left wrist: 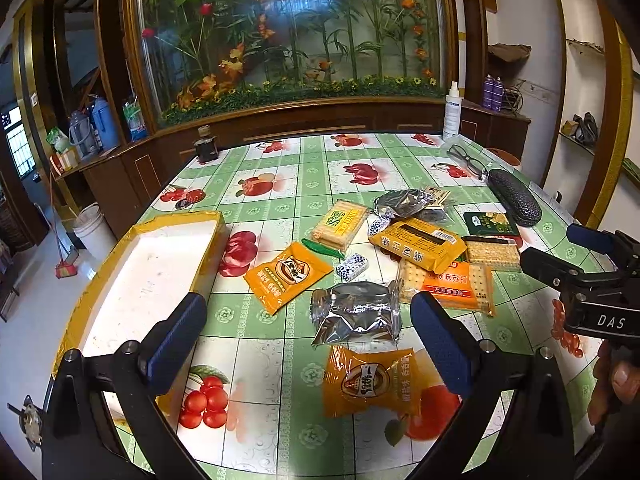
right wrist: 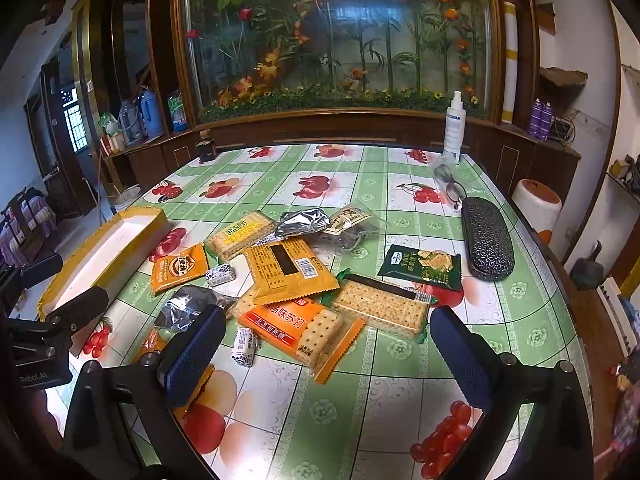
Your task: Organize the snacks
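Several snack packets lie scattered on the fruit-print tablecloth [left wrist: 280, 184]. A silver foil packet [left wrist: 358, 314] and an orange cake packet [left wrist: 370, 380] lie between the fingers of my left gripper [left wrist: 310, 344], which is open and empty above them. An empty yellow box with a white inside [left wrist: 152, 268] sits to its left. My right gripper [right wrist: 326, 354] is open and empty above an orange soda-cracker pack [right wrist: 304, 330] and a clear cracker pack [right wrist: 382, 308]. A dark green packet [right wrist: 420, 266] lies further right. The yellow box also shows in the right wrist view [right wrist: 108, 252].
A black glasses case [right wrist: 486, 238] and spectacles [right wrist: 450, 184] lie at the table's right side. A white spray bottle [right wrist: 454, 128] and a dark jar [right wrist: 206, 148] stand at the far edge. A wooden cabinet with a plant display stands behind.
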Motion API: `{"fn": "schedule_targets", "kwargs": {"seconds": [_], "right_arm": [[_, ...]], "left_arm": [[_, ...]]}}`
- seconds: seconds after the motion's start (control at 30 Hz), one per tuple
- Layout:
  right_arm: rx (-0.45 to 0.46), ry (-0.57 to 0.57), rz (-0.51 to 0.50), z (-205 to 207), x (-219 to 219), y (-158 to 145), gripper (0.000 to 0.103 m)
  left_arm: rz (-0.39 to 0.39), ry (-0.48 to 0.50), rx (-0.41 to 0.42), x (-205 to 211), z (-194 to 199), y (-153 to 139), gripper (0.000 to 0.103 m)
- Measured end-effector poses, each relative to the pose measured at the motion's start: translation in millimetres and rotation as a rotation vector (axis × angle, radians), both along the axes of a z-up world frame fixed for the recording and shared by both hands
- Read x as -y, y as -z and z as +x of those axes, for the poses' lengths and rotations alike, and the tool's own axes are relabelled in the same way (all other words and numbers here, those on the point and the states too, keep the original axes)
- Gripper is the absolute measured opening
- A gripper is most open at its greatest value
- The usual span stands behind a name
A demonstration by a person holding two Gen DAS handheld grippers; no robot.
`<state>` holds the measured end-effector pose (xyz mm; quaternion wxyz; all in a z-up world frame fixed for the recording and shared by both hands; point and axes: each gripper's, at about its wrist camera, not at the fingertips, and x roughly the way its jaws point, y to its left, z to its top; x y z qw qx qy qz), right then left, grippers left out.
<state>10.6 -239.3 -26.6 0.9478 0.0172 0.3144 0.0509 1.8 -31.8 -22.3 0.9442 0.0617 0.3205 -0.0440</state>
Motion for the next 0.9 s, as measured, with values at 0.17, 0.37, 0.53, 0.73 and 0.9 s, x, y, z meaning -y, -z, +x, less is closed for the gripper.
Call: {"fn": "schedule_targets", "kwargs": {"seconds": [0.17,0.37,0.53,0.73,0.9], "right_arm": [[-0.008,-0.017,0.006,-2.0,-5.8,0.9,0.103],[-0.014,-0.055,-0.021,-6.7,-22.9,5.0,0.103],[-0.006,-0.058,-0.041,-9.8,-29.5,2.9,0.103],[0.045,0.061,-0.193,-17.6,-39.6,-9.0,0.103],[0.075,0.134,-0.305,-21.4,-47.5,-13.1,0.103]], "left_arm": [[-0.010,-0.004,-0.014,-3.2,-1.7,4.3,0.102],[-0.010,-0.002,-0.038,-4.0,-5.9,12.8,0.102],[-0.011,-0.008,-0.022,-6.1,-9.1,7.7,0.102],[-0.033,-0.024,-0.028,-14.0,-7.4,6.4,0.102],[-0.033,-0.023,-0.035,-13.0,-6.8,6.9,0.102]]}}
